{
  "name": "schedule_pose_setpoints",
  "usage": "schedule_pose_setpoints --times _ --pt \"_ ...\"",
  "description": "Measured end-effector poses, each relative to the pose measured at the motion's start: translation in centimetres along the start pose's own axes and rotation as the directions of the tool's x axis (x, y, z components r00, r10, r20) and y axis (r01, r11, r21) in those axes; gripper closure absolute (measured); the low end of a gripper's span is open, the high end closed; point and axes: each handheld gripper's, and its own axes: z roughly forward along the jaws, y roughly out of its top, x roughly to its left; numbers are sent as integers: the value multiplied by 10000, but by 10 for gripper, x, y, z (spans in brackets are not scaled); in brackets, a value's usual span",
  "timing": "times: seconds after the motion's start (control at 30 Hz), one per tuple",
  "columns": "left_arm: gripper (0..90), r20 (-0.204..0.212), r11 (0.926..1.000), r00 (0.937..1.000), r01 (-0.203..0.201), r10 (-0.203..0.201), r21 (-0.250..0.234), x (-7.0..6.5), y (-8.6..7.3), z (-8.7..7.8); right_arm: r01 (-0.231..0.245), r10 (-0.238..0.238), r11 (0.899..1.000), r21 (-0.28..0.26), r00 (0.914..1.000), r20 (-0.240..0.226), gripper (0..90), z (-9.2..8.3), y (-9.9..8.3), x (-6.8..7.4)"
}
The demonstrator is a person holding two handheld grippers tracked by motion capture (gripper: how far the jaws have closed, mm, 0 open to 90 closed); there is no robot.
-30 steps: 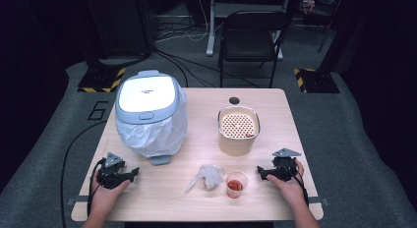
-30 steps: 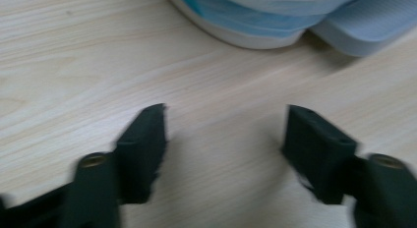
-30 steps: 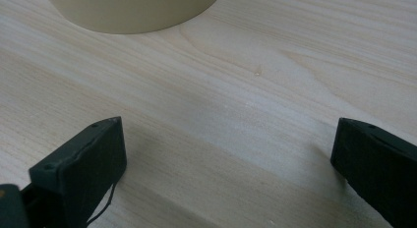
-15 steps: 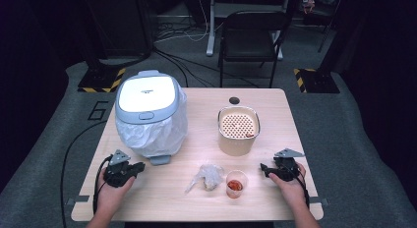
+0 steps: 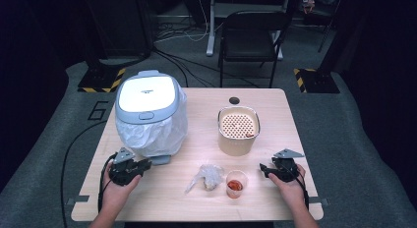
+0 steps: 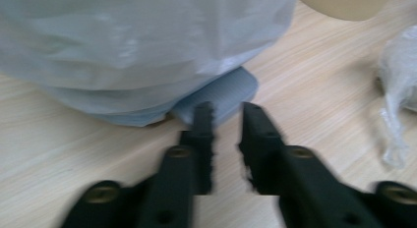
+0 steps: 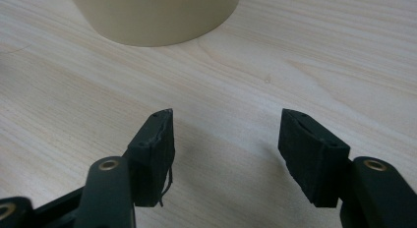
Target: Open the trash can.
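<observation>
We see one bin [image 5: 150,112], its base bag-hidden; left gripper [image 6: 227,121] fingers narrowed on nothing, right gripper [image 7: 223,139] fingers wide, empty.

Bright overhead light falls on the pale wooden table [image 5: 196,198], while the room around it sinks into darkness. Glare whitens the bin lid [image 5: 147,93]. The left gripper view is blurred; the right gripper view shows soft shadows.

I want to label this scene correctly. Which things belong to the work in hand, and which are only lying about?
In use:
left gripper, jaws nearly shut, empty
right gripper, jaws open, empty
white-lidded grey bin with plastic liner
crumpled clear plastic bag
small clear cup with red contents

Lying about:
beige perforated-top container
black folding chair
</observation>
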Motion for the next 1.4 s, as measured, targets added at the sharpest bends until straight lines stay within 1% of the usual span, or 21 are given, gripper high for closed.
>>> schedule_pose_setpoints --times 0.03,0.07,0.13,0.17,0.2,0.3,0.43,0.63,0.7,0.8,0.83,0.9,0.93,1.03,1.13,1.17,1.23,1.3,1.33,1.37,1.4 --pt "662 251 9996 9993 -287 284 87 -3 1 5 10 -10 10000 6 10000 39 375 0 0 -1" --pt "565 251 9996 9993 -287 284 87 -3 1 5 10 -10 10000 6 10000 39 375 0 0 -1" --pt "530 330 9988 9985 -445 438 190 -7 2 9 -128 128 9999 30 9999 56 365 0 -1 -2" --pt "503 400 9995 9988 -292 287 120 -10 1 12 -114 114 9999 39 9999 32 364 0 -1 -2" --pt "484 369 9999 9993 111 -115 90 -14 1 14 -119 119 9999 45 9999 12 363 1 -2 -3" --pt "417 226 9999 9996 -153 153 11 -17 1 19 -207 207 9998 77 9998 -20 362 1 -2 -3" --pt "398 369 9994 9988 -338 337 27 -20 2 23 -241 241 9997 81 9997 -46 357 1 -3 -5" --pt "381 429 9998 9989 -177 180 -62 -24 5 29 -442 443 9990 81 9989 -129 350 0 -4 -6" --pt "380 271 10000 9996 -85 84 17 -26 5 31 -456 457 9989 89 9988 -152 349 0 -4 -7" --pt "378 276 9983 9979 -579 579 3 -26 6 36 -474 475 9989 57 9988 -151 348 0 -4 -7" --pt "378 455 9966 9957 -814 808 115 -25 6 37 -469 470 9989 52 9988 -154 347 1 -4 -7" --pt "378 235 9967 9964 -815 814 64 -27 6 40 -457 457 9989 51 9988 -159 346 1 -4 -7" --pt "378 266 9955 9953 -936 933 108 -26 6 41 -462 463 9989 59 9988 -169 345 1 -4 -7" --pt "378 193 9962 9966 -812 806 308 -25 7 46 -454 455 9990 55 9988 -174 340 1 -4 -7" --pt "373 173 9956 9958 -900 896 250 -26 7 48 -437 439 9990 99 9989 -169 329 1 -4 -7" --pt "369 181 9912 9915 -1296 1291 274 -23 8 49 -450 452 9989 115 9989 -145 319 0 -4 -7" --pt "368 4 9940 9946 -1036 1036 338 -27 6 50 -474 475 9988 90 9988 -111 312 0 -4 -7" --pt "367 -90 9939 9941 -1077 1080 245 -28 5 51 -477 478 9989 44 9988 -81 304 0 -4 -7" --pt "367 -90 9950 9949 -1002 1002 -49 -27 1 52 -470 470 9989 21 9989 -64 300 0 -3 -7" --pt "367 -90 9950 9949 -1002 1002 -49 -27 1 52 -470 470 9989 21 9989 -64 300 0 -3 -7" --pt "367 40 9966 9969 -787 789 -226 -26 -2 51 -423 423 9991 -12 9991 -34 297 -1 -3 -7"
